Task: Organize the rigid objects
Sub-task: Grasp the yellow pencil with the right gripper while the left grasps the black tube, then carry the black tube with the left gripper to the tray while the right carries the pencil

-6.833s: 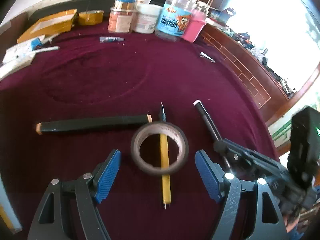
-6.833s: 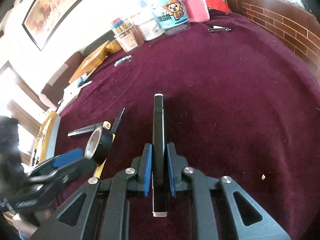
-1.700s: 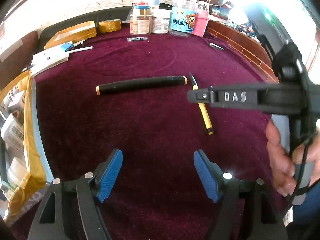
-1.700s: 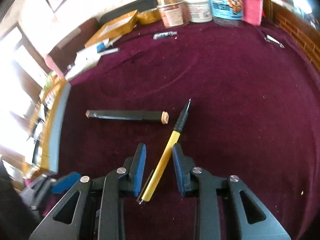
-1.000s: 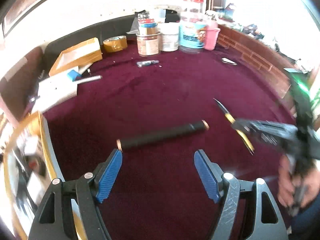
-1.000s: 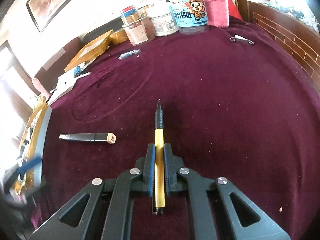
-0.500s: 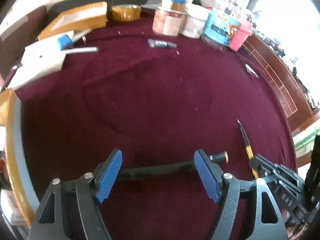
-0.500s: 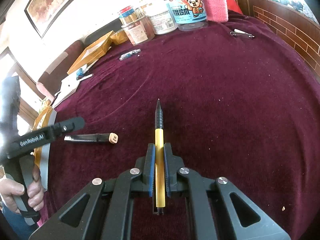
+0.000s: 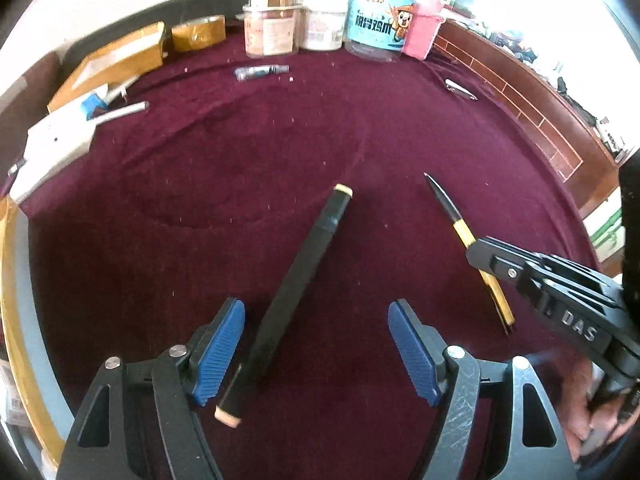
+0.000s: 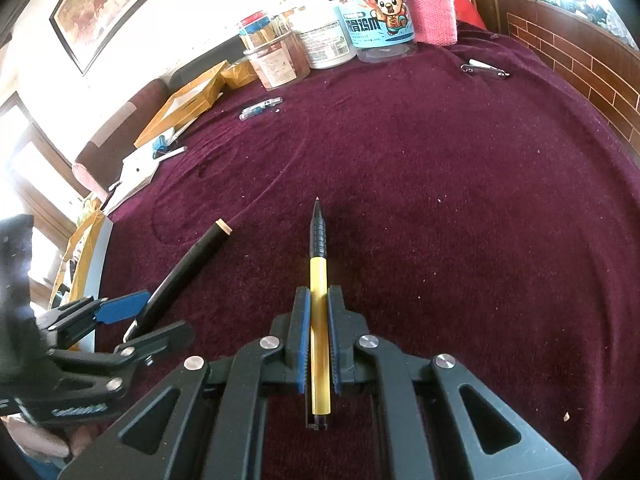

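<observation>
Yellow pen [image 10: 319, 280]: pinched between the blue pads of the right gripper [image 10: 319, 332]; its long axis runs along the fingers, dark grip and tip pointing away toward the jars [image 10: 360, 24], rear end sticking out behind the pads.
Black marker [image 9: 298, 276]: lies on the maroon tabletop [image 9: 240, 168] left of the yellow pen, slanted, one tan cap toward the jars, the other near the camera; its near half sits between the fingers of the left gripper [image 9: 316, 354], closer to the left pad.
Left gripper fingers: spread wide; whether the left pad touches the marker cannot be told.
Open room: bare cloth stretches from the pen tip to the jars; a brick-patterned edge [image 10: 592, 68] bounds the cloth right of the pen.
Left wrist view only: the pen's whole length, crossed by the right gripper [image 9: 486, 258].
Right wrist view only: a framed painting [image 10: 108, 4] on the wall, and the left gripper [image 10: 136, 316] from outside, straddling the marker [image 10: 188, 264].
Far clutter: metal clip [image 10: 484, 70] right of the jars, small tube [image 10: 260, 108] and cardboard box [image 10: 188, 100] to their left.
</observation>
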